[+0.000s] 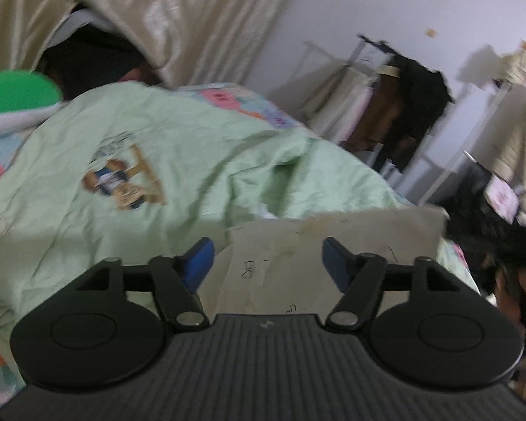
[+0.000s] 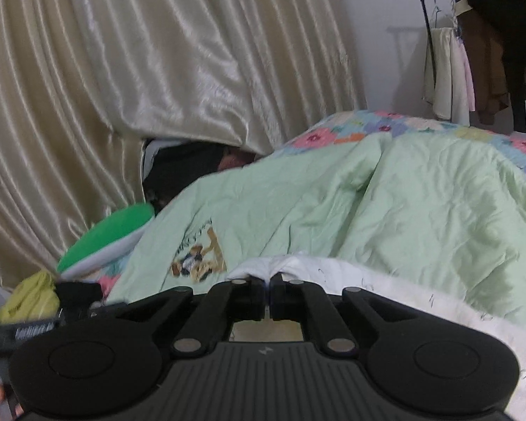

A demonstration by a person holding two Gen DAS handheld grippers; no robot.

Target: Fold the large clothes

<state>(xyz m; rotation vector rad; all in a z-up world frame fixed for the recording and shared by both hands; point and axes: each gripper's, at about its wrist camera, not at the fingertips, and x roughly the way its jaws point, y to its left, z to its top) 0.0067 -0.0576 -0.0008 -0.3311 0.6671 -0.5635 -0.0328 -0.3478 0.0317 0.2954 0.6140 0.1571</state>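
A pale green garment point(image 1: 179, 161) with a bear print lies spread and wrinkled over a flowered bed; the right wrist view shows the green garment point(image 2: 403, 203) too. A white garment point(image 1: 333, 259) with small drawn marks lies in front of it. My left gripper point(image 1: 268, 256) is open above that white cloth, nothing between its blue pads. My right gripper point(image 2: 268, 280) is shut on a bunched edge of the white garment point(image 2: 385, 280), which trails off to the right.
Cream curtains point(image 2: 157, 70) hang behind the bed. A green and white cushion point(image 2: 108, 235) and a yellow cloth point(image 2: 31, 298) lie at the left. A clothes rack point(image 2: 480, 52) with hanging garments stands at the back right. The flowered bedspread point(image 2: 368, 122) shows beyond the green garment.
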